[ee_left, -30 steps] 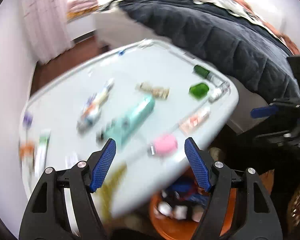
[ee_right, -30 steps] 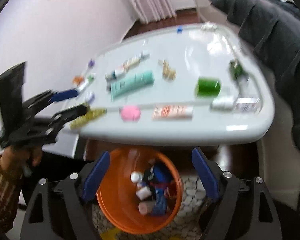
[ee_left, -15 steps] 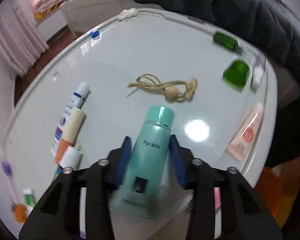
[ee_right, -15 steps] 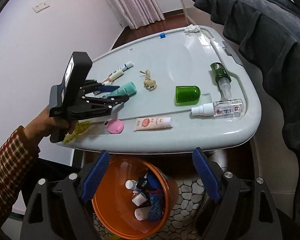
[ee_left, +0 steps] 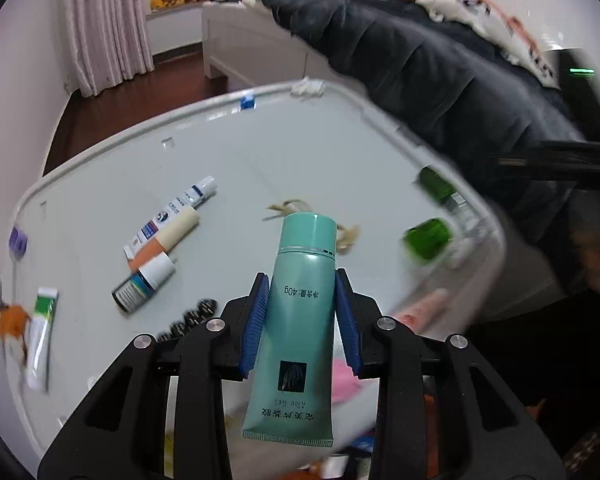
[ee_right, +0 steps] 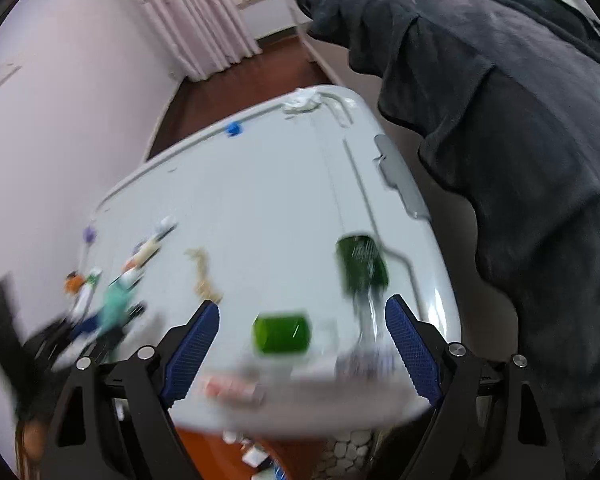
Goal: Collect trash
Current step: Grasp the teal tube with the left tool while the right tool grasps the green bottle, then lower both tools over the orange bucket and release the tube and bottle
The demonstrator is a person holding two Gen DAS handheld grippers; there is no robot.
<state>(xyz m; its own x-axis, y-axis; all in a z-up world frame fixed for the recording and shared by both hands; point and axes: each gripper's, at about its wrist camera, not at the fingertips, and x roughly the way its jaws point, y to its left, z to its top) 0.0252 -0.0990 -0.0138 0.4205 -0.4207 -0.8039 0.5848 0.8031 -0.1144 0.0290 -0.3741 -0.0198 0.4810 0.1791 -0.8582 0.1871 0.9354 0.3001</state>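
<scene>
My left gripper (ee_left: 301, 278) holds a teal tube (ee_left: 306, 240) cap-forward, just above the white table (ee_left: 260, 152). Its jaws are still closing and both blue pads press the tube's sides. The right wrist view shows this gripper (ee_right: 100, 328) and the tube (ee_right: 116, 306) blurred at the left. My right gripper (ee_right: 303, 304) stands open over the table's near edge with nothing held. A green cap (ee_right: 282, 334) lies on the table between its fingers in that view. A dark green bottle (ee_right: 362, 264) lies further right. The orange bin (ee_right: 204, 452) sits below the table edge.
Several tubes (ee_left: 172, 216) and a small white-capped bottle (ee_left: 144, 284) lie on the left of the table. A beige cord (ee_left: 346, 234) lies in the middle and a pink tube (ee_left: 420, 308) near the front edge. A dark blanket (ee_left: 420, 80) hangs off the bed to the right.
My left gripper came down onto the table, closed on the teal tube and raised it. My right gripper swung from above the bin forward over the table's edge.
</scene>
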